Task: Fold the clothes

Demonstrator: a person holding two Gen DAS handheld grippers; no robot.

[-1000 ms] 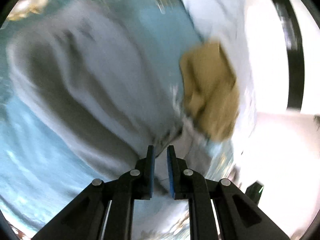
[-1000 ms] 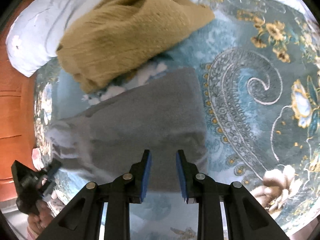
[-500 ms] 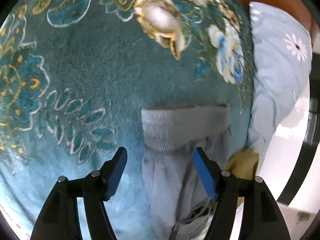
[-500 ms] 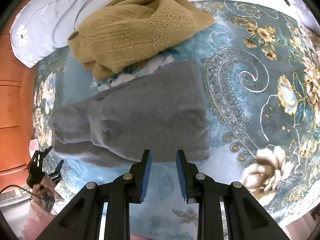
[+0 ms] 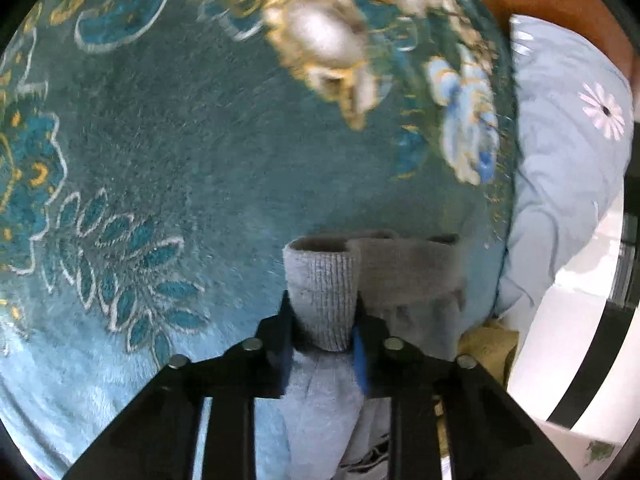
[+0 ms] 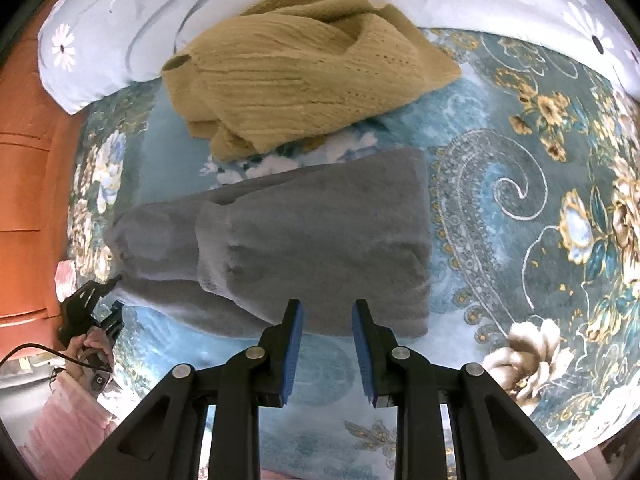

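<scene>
On teal floral blanket, seemingly bed, grey garment

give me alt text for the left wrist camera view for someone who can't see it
The left claw is shut on the ribbed cuff of a grey garment, which lies on a teal floral blanket. A pale blue pillow with a daisy print sits at the right edge, and a scrap of mustard knit peeks out beside the grey fabric.
</scene>
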